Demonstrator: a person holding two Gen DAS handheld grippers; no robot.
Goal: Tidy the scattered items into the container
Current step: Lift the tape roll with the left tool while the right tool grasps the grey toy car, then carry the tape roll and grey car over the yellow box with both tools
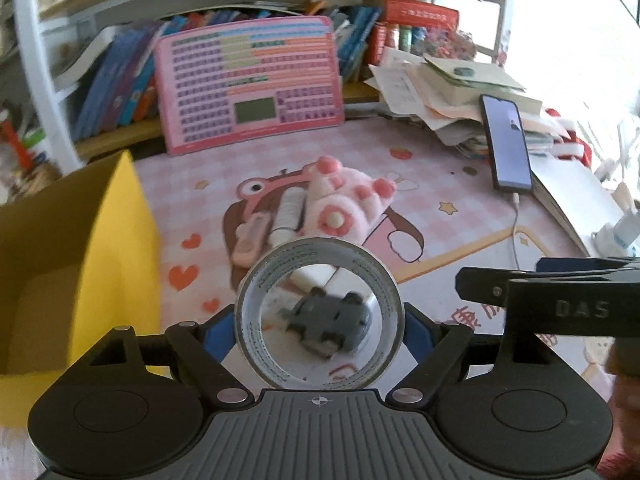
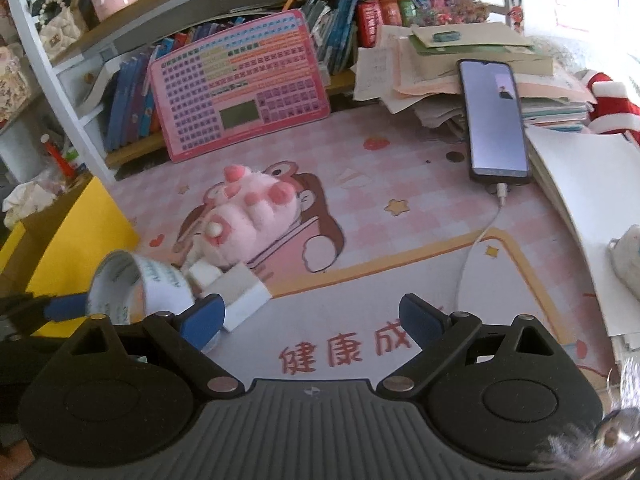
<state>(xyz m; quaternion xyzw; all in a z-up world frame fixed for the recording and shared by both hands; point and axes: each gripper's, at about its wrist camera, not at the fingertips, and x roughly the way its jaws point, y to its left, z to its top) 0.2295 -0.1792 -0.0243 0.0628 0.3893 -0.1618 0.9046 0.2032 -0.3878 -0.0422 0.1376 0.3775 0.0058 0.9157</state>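
The yellow cardboard box (image 1: 80,248) stands open at the tabletop's (image 1: 460,216) left edge, just left of the left gripper (image 1: 319,320), the nearer one. Its jaws grip the tape roll (image 1: 319,312) by its rim, hole facing forward. The right gripper (image 2: 316,316) hangs wide and empty, with the pink plush (image 2: 256,216) ahead, slightly left.

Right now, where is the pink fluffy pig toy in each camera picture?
Left wrist view: the pink pig toy lies on the mat at centre, just above the tape roll held in the left gripper.
Right wrist view: the toy lies left of centre, above the open right gripper.
Shared landmark: the pink keyboard chart leaning against the books behind the toy.
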